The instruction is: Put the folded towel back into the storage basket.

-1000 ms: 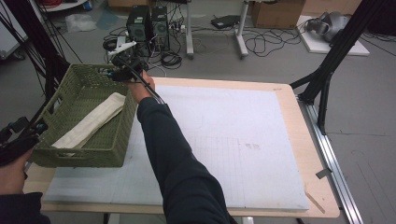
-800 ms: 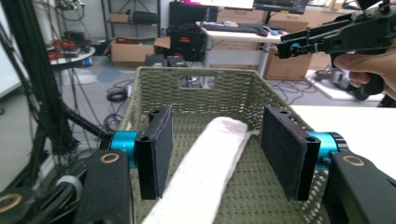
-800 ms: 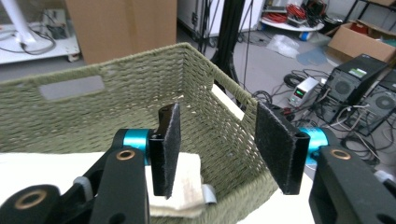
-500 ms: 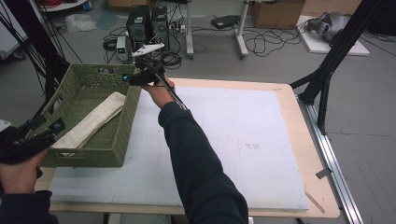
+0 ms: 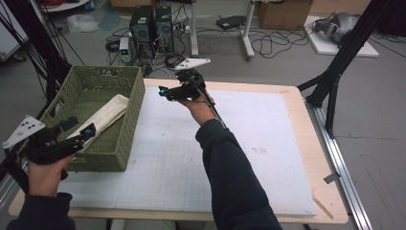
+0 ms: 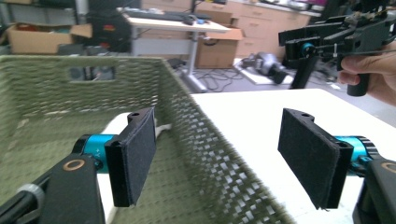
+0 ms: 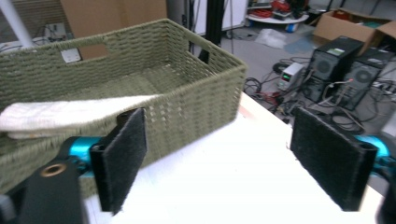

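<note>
White padding covers the wooden table (image 5: 306, 158), and beyond its far edge the floor carries computer towers (image 5: 152, 24) among tangled cables. On the table's left end stands a green woven basket (image 5: 125, 115) with a folded cream cloth (image 5: 107, 115) lying slantwise inside it, one end raised against the basket's near wall — the right gripper view shows that end resting on the rim (image 7: 70, 114). The left gripper (image 5: 79, 132) is held at the basket's near left corner, its jaws astride the near wall: in the left gripper view one pad (image 6: 135, 154) hangs inside the basket and the other (image 6: 310, 156) outside over the padding, neither touching the weave. Its jaws have just been opening, and they stand wide apart. The right gripper (image 5: 165, 91) hovers over the padding just beside the basket's far right corner, pointing toward it. Its jaws too have just been opening — they are spread wide with nothing between them, and the cloth lies apart from both grippers.
</note>
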Available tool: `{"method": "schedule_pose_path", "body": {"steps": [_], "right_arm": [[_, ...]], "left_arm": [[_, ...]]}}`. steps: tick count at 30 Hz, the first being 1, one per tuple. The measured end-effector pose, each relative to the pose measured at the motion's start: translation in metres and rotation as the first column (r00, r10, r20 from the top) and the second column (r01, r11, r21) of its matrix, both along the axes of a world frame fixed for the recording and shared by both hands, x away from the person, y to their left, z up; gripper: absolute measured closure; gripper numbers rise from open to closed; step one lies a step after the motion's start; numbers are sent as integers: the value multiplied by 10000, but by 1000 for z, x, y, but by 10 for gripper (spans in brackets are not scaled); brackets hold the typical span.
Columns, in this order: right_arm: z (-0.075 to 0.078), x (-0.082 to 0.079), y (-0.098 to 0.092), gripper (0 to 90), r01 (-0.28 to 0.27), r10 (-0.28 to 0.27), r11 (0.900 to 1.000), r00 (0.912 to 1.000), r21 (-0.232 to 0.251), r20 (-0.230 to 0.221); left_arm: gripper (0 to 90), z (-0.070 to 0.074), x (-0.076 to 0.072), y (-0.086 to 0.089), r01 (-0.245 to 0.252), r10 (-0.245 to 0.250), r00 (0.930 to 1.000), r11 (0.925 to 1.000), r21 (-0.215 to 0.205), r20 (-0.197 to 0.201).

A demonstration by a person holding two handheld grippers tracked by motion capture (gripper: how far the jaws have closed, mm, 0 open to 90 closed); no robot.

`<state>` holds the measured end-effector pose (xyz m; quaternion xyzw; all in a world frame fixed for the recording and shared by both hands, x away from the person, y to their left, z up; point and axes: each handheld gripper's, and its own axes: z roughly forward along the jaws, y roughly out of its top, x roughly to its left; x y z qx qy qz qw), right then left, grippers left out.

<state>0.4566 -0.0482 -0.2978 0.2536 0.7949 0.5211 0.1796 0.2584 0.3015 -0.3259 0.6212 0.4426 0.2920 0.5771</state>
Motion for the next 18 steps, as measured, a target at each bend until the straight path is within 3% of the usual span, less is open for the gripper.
{"method": "schedule_pose_path", "body": {"steps": [5, 10, 13, 18], "right_arm": [[-6, -14, -29, 139, 268, -267, 9995, 9996, -169, 50], [-13, -34, -65, 122, 723, -722, 9974, 9973, -36, 116], [-18, -45, -84, 121, 959, -953, 9951, 9951, -225, 252], [-30, -64, -125, 120, 1514, -1512, 9881, 9885, -258, 95]], "left_arm": [[260, -1, 7, -20, 507, -507, 9987, 9987, 103, 16], [243, -2, 11, -43, 1021, -1022, 9947, 9947, 140, 86], [207, -4, 14, -59, 1436, -1437, 9896, 9895, 174, 66], [200, -9, 20, -86, 2085, -2088, 9779, 9774, 345, 54]]}}
